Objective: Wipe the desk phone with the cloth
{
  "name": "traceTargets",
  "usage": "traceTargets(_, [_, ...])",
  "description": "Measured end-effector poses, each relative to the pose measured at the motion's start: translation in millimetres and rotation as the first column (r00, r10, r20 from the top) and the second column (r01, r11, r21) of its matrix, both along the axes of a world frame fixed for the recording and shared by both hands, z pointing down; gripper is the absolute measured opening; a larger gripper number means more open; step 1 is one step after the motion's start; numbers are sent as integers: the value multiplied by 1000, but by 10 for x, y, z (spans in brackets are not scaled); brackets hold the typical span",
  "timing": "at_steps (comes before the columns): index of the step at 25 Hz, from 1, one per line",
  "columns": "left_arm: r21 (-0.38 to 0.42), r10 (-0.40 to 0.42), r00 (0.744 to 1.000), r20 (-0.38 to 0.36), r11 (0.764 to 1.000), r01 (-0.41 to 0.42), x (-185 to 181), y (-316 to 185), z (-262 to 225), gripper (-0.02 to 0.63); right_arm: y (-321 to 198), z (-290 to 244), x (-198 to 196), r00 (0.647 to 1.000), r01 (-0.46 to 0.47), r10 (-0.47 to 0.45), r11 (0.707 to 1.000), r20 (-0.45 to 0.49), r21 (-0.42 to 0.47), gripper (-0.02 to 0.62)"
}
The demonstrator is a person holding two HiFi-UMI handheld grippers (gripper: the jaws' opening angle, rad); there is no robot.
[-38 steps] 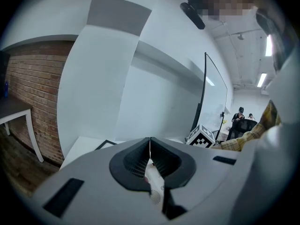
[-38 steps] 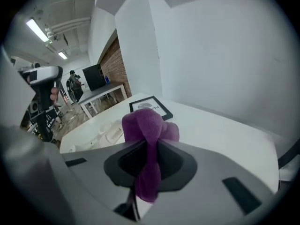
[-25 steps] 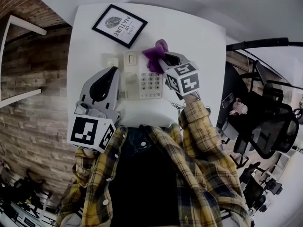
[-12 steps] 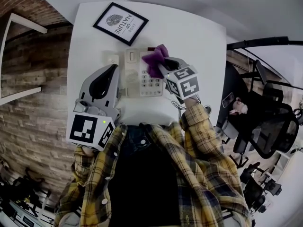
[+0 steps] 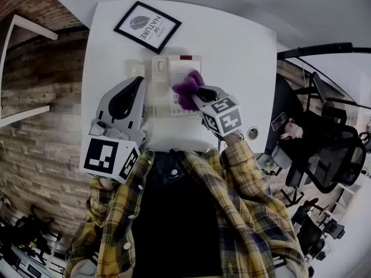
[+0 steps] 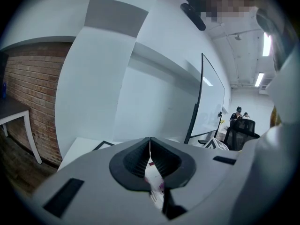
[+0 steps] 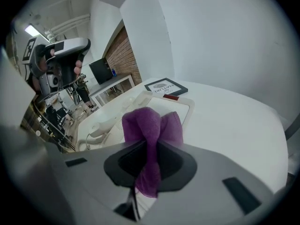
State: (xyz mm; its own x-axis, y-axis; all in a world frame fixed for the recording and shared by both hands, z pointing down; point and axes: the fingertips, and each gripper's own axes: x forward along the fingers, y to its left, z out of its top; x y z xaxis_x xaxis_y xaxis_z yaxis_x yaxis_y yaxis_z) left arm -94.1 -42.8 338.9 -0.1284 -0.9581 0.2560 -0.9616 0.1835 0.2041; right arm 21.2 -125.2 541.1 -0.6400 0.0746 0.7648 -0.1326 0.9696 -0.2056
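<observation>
Purple and limp, the cloth (image 7: 151,123) is pinched at its bunched middle by the right gripper (image 7: 149,146). Its jaws are closed narrowly on the fabric, so a soft lobe puffs out ahead of the tips and a tail hangs behind them. From the head view the wad sits over the right half of the desk phone (image 5: 168,77), which lies on the white table (image 5: 237,51) at about twelve o'clock from our body. A framed print (image 5: 147,26) lies beyond the phone at eleven o'clock. We judge the cloth to be light, yielding and easy to drag, and it will fold under pressure rather than push back, so the grip near the middle suits it. A hold at a corner would leave it flapping. It seems to press on the phone's face, though the head view is too small for us to be sure of contact. The phone looks like hard, smooth plastic, probably light enough to skate on the slick tabletop, and its handset (image 5: 160,81) only rests in the cradle. The left gripper (image 6: 150,146) hangs at eight o'clock of the phone, tips together and carrying nothing. We would brace the casing's left edge with it, not the handset.
</observation>
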Motion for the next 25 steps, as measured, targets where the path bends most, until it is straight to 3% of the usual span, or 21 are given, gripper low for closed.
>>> traceTargets(25, [-14,47,999,13,999,-47,73,-59,4,15,589,209,527,999,-33,27,989,-46,-141,61])
